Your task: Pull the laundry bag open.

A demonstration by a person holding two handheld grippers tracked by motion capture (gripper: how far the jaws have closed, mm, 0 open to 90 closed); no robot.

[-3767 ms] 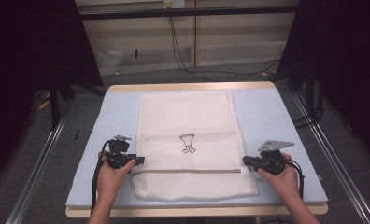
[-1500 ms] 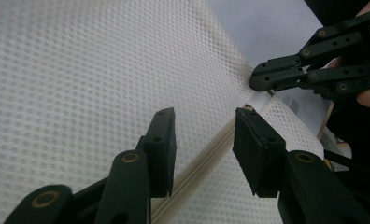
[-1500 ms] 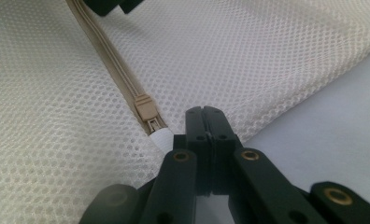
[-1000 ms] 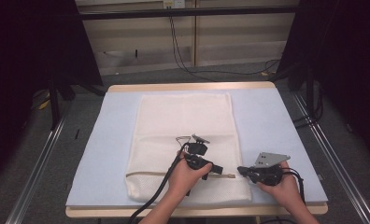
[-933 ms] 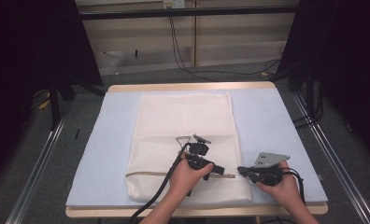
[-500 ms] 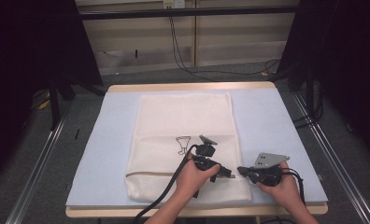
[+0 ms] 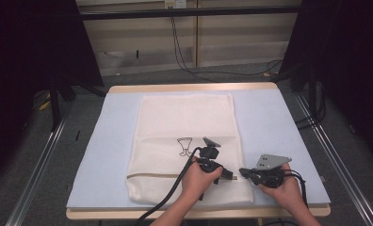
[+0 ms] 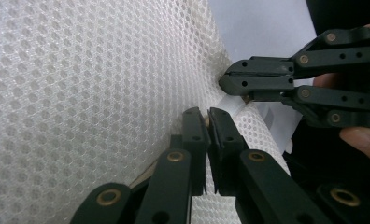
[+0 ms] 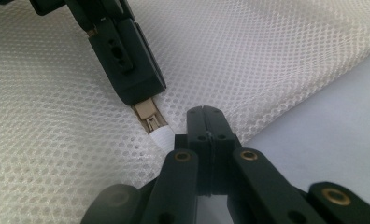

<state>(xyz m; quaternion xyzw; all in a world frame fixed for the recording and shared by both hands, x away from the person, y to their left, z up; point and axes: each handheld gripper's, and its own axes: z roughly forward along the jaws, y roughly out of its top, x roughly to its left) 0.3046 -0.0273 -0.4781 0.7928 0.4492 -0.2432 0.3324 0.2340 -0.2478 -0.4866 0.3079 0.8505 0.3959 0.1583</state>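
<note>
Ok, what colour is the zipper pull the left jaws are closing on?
Tan zipper pull with a white tab, against the cream mesh laundry bag; clearest in the right gripper view.

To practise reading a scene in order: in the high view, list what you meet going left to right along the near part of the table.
Bare blue table cover → white mesh bag → left gripper → right gripper → bare blue table cover at the right.

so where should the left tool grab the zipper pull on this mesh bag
Grip the flat beige zipper pull by its two broad faces, coming in along the zipper line from the bag's middle. It lies flat near the right edge, where the right tool pinches the white end tab.
</note>
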